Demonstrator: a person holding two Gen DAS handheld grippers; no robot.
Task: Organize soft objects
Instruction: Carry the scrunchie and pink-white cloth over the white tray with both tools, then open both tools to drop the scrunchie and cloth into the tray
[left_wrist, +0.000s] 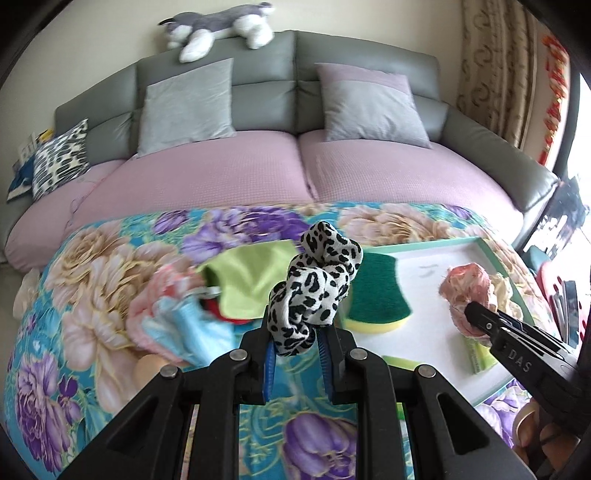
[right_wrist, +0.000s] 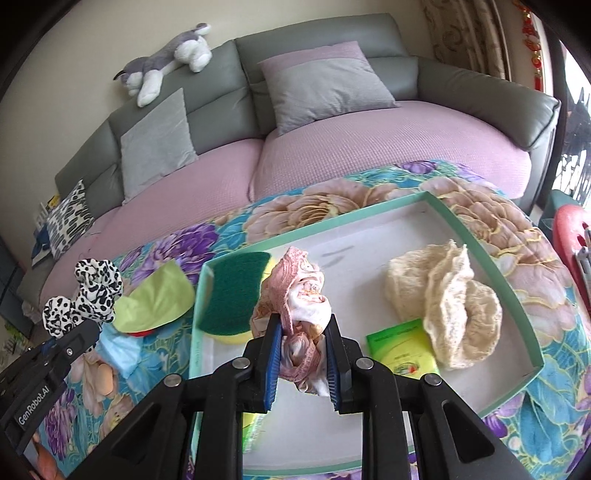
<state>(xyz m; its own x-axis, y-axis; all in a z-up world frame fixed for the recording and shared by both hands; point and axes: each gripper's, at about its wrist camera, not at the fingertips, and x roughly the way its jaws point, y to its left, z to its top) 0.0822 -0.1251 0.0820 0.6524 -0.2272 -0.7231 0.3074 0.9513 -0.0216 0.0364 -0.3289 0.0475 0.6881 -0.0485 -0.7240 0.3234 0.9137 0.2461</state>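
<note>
My left gripper is shut on a black-and-white leopard-print scrunchie and holds it above the floral blanket, left of the tray; it also shows in the right wrist view. My right gripper is shut on a pink lace scrunchie and holds it over the green-rimmed white tray. In the tray lie a green-and-yellow sponge, a cream lace scrunchie and a green packet.
On the floral blanket, left of the tray, lie a lime-green cloth, a light blue cloth and a pink cloth. Behind stands a grey sofa with cushions and a plush husky. A red chair stands at right.
</note>
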